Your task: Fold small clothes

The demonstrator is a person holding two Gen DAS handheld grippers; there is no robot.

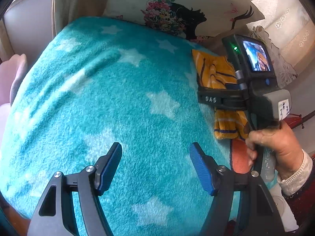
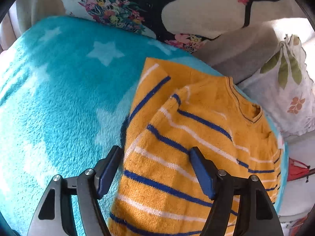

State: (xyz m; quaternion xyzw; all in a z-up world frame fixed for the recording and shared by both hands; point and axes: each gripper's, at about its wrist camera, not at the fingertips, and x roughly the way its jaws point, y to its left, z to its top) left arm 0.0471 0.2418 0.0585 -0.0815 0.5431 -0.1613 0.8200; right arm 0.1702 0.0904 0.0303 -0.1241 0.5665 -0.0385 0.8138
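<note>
Small mustard-yellow knitted sweater with blue and white stripes (image 2: 196, 137) lying on the right part of a fluffy turquoise fleece blanket with pale stars (image 2: 59, 98), partly folded, one layer doubled over the body, V-neck collar toward the far right; right gripper (image 2: 155, 169) poised just above the sweater's near left edge, blue-padded fingers (image 2: 202, 175) spread wide, nothing clamped between them, left pad over the blanket beside the knit, right pad over the stripes; left gripper (image 1: 155, 167) over bare blanket (image 1: 98, 98) well to the left of the garment, jaws likewise wide apart and holding nothing; in the left wrist view, right-hand device seen from the side, small lit screen on top, grasped by a hand (image 1: 275, 145) in a cream ribbed cuff, partly covering the sweater (image 1: 216, 72); orange patch of cloth (image 1: 239, 157) near that hand, kind not clear; at the far edge, cream cushion printed with a black profile silhouette and bright flowers (image 2: 157, 5); to the far right, white cushion with leaf print (image 2: 291, 90).
</note>
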